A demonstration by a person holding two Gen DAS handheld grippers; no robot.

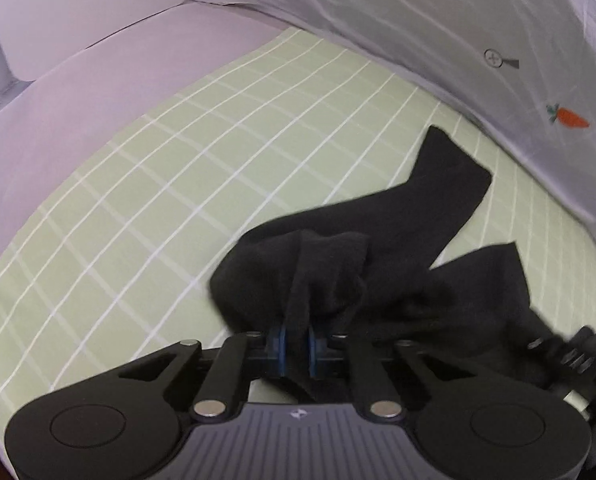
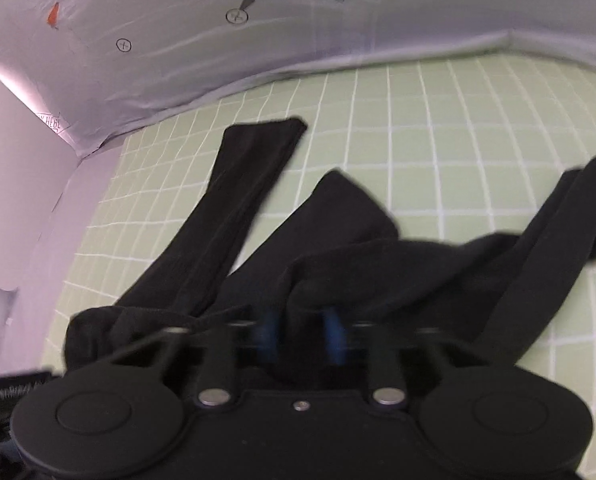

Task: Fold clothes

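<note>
Two long legs of the black garment (image 2: 234, 216) run away from us across the green checked sheet (image 2: 438, 128), their ends toward the pale printed bedding (image 2: 218, 40); the bunched near end rises off the sheet into both tools. We read the left gripper (image 1: 297, 346) as clamped on a fold of that cloth, its blue pads (image 1: 280, 346) pinching it. The right gripper (image 2: 300, 340) is likewise closed on a raised ridge of fabric, though blur hides the contact. Both hands sit at the near end, side by side, so we judge any fold must carry the held edge forward along the legs' length.
</note>
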